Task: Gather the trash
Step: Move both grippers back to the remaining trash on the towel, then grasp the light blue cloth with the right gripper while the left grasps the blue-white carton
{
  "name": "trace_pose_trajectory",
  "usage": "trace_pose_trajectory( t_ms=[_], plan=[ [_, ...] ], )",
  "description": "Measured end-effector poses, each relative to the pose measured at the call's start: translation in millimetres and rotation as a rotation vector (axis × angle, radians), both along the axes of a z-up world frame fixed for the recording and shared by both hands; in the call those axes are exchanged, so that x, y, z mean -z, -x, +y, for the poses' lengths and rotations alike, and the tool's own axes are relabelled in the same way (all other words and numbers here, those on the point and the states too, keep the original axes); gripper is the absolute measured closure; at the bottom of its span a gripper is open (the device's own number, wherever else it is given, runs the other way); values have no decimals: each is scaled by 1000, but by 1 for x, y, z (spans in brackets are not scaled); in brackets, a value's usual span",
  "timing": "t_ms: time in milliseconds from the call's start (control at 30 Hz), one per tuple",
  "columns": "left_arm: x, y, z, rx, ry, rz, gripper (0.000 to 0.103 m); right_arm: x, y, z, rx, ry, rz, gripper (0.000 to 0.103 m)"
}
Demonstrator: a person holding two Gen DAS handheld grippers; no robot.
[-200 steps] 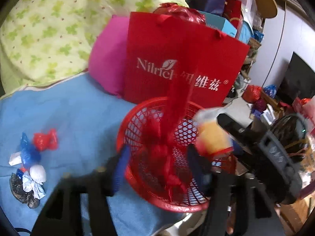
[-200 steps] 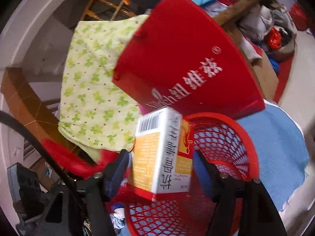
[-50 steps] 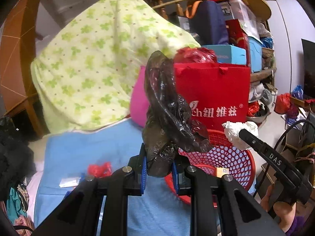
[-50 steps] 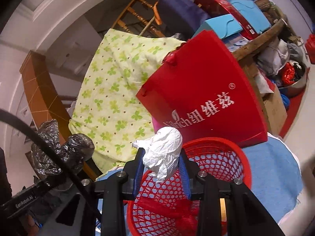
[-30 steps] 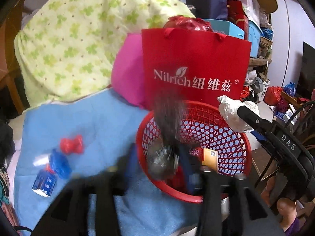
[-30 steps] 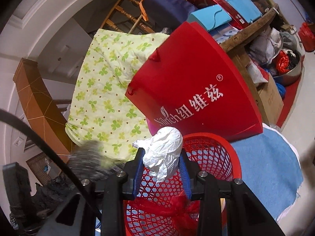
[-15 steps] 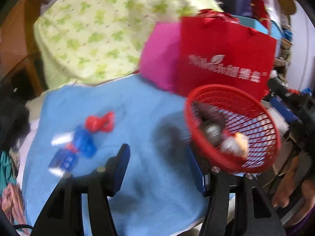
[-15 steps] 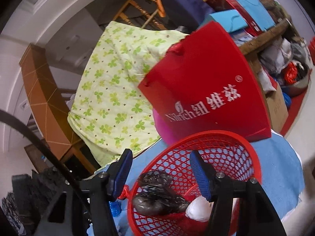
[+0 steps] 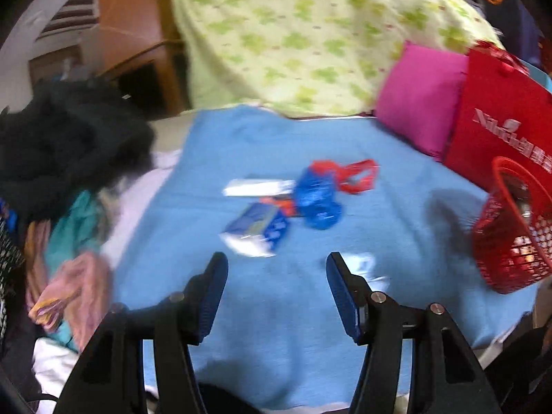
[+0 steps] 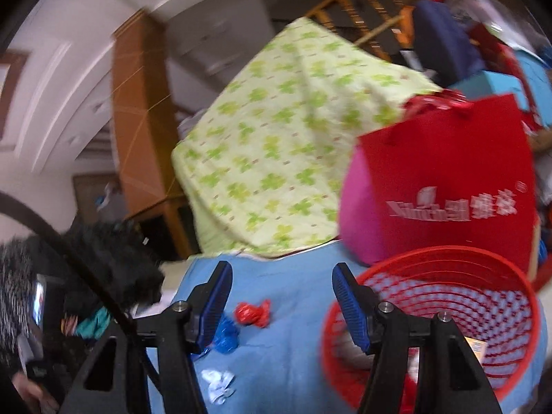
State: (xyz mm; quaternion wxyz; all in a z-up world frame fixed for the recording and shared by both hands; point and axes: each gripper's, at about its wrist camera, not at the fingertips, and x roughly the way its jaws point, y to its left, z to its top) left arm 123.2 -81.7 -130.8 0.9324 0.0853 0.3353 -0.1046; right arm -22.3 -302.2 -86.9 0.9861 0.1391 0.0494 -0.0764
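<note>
A red mesh basket (image 9: 510, 258) stands at the right edge of the blue cloth (image 9: 276, 327) and holds trash; it also shows in the right wrist view (image 10: 448, 314). On the cloth lie a blue and white box (image 9: 257, 229), a blue crumpled wrapper (image 9: 319, 196), a red wrapper (image 9: 352, 172), a white paper strip (image 9: 257, 188) and a small white scrap (image 9: 367, 267). My left gripper (image 9: 276, 288) is open and empty, above the cloth short of the box. My right gripper (image 10: 279, 296) is open and empty, left of the basket, above the red wrapper (image 10: 252, 312) and the blue wrapper (image 10: 226, 338).
A red paper bag (image 9: 496, 127) and a pink cushion (image 9: 417, 96) stand behind the basket. A green-patterned quilt (image 9: 310, 34) is piled at the back. Dark and coloured clothes (image 9: 69, 158) lie heaped at the left of the cloth.
Both grippers dropped their trash, the black bag and the white wad, into the basket and now stand open. Both have swung left, toward the trash on the cloth.
</note>
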Motion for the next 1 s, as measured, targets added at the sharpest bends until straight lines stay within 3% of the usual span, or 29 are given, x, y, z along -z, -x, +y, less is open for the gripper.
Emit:
trace_pose_trajectory(
  t_ms=[133,267,533,767,900,1000],
  plan=[
    [12,-7,38,-67,22,27,43,9,-26,35,-105,54,75,38],
    [29,-14,67,-118,41,65,43,27,-57,56,-193,39,196,38],
    [58,-18,88,-123,83,125,43,96,-139,60,-304,-168,576,38],
    [70,-50,86,-83,111,173,42,139,-184,73,-351,-261,729,46],
    [68,-77,86,-65,138,178,34,167,-211,76,-316,-303,865,59],
    [65,-99,82,-43,172,189,33,171,-219,78,-320,-311,856,68]
  ],
)
